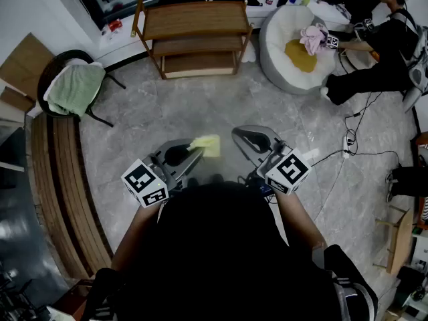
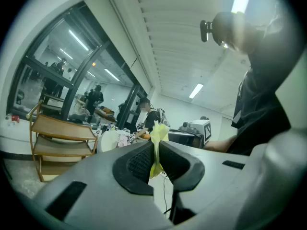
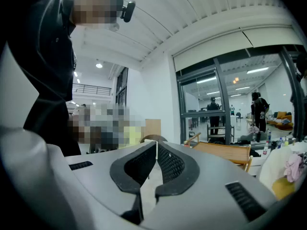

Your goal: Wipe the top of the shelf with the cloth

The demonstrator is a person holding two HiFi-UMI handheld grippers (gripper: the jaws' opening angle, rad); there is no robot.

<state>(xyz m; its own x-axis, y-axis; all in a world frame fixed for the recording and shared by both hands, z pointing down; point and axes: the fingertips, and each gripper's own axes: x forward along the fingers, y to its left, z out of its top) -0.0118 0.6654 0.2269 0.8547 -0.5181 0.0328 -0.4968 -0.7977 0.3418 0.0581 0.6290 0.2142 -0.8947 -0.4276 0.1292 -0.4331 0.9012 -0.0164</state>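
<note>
Cloth in hand, shelf across the room.
I logged: left gripper [image 2: 156, 146], jaws pinched on a yellow cloth [image 2: 159, 132], with a fold standing up past the tips. Right gripper [image 3: 156, 145], jaws pressed together with nothing between them. Both were held low in front of me, over the grey floor [image 1: 200, 105]. The wooden three-tier shelf [image 1: 197, 20] stood well apart, ahead by the wall. Also noted: a white beanbag [image 1: 284, 29] and a chair [image 1: 50, 69] draped with a green towel [image 1: 75, 89].

Yellow cloth [image 2: 157, 150] in hand-held gripper [image 2: 156, 161]
</note>
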